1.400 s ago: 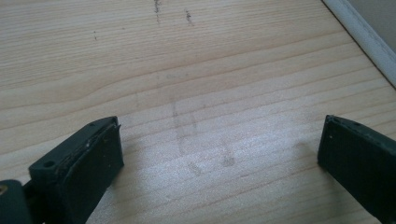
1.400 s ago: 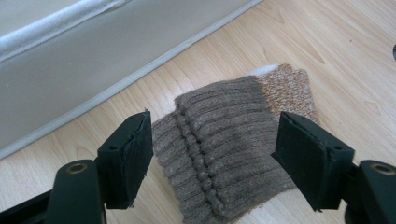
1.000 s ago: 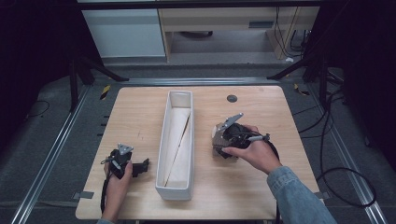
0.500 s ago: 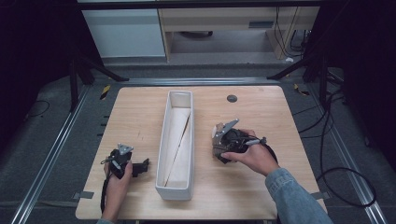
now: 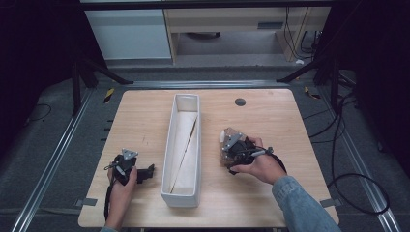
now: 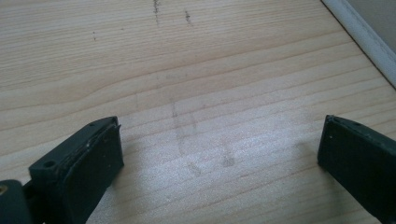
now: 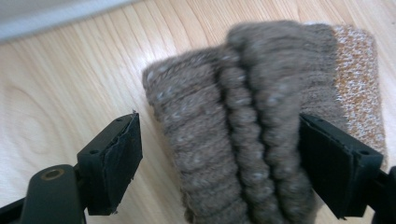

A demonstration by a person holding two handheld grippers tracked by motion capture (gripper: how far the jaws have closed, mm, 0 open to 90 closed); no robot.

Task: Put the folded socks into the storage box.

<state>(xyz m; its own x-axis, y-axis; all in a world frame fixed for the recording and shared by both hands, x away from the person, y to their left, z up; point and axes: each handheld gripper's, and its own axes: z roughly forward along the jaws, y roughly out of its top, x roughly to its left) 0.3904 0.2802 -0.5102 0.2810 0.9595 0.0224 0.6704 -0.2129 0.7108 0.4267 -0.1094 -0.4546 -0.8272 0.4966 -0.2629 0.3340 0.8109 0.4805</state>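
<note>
Releasing brown knit cloth (image 7: 243, 126) onto table (image 5: 270, 121) near right edge; right gripper (image 7: 219, 158) jaws just opening, cloth between them, left pad clear. Next: withdraw cleanly.

No readable text, labels or numbers anywhere.
</note>
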